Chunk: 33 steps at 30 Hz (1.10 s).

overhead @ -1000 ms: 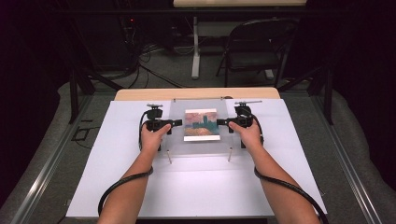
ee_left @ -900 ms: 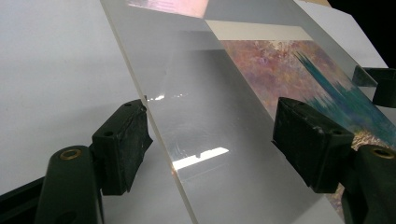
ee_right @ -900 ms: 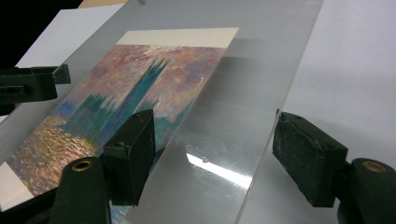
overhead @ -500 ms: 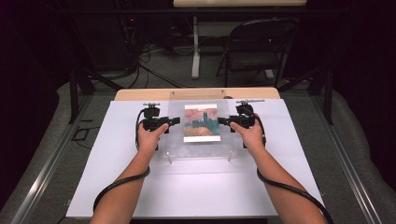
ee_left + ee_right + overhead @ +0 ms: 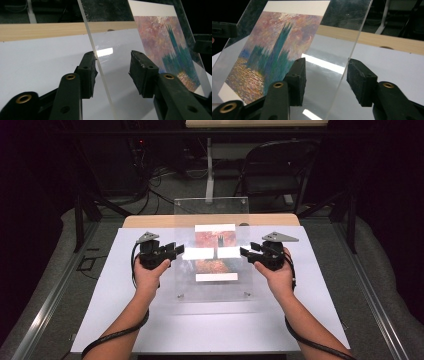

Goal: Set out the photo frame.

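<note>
at the centre of the high view, i hold my left gripper (image 5: 176, 251) and right gripper (image 5: 246, 252) at the two side edges of a clear acrylic frame (image 5: 212, 292), tilted up off the white table (image 5: 100, 320) with its top edge in the upper middle of the picture. both sets of jaws have just been closing, yet each pair stands parted around the pane's edge, one pad touching at most, nothing clenched. the painted print (image 5: 274, 52) sits inside the frame, left of my right jaws.
</note>
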Each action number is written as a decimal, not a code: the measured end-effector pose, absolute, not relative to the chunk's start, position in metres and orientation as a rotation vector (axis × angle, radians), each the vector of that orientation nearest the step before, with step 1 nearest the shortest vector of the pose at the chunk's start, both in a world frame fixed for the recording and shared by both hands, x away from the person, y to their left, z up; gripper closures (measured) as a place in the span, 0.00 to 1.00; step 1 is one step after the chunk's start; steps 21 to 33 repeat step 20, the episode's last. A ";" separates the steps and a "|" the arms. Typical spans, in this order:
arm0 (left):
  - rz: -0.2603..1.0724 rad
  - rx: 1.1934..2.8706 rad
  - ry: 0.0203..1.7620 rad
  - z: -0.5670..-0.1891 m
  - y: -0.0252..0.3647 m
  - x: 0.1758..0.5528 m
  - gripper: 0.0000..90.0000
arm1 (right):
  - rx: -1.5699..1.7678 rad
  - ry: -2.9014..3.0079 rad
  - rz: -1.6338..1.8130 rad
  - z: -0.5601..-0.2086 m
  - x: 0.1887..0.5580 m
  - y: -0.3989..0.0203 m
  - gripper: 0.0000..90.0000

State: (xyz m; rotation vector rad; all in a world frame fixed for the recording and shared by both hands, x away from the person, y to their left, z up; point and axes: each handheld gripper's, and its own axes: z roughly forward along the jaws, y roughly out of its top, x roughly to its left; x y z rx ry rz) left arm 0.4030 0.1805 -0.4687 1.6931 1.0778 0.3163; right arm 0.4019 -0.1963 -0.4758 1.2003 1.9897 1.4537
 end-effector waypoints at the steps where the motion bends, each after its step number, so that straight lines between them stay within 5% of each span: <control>1: 0.316 1.693 1.078 -0.469 0.181 0.403 0.66 | 1.191 1.974 1.469 -0.474 0.395 -0.198 0.62; 13: 0.364 1.673 0.904 -0.456 0.194 0.317 0.81 | 1.086 1.940 1.569 -0.462 0.315 -0.215 0.85; 33: 0.385 1.686 0.860 -0.461 0.193 0.292 0.79 | 1.069 1.951 1.643 -0.469 0.292 -0.218 0.83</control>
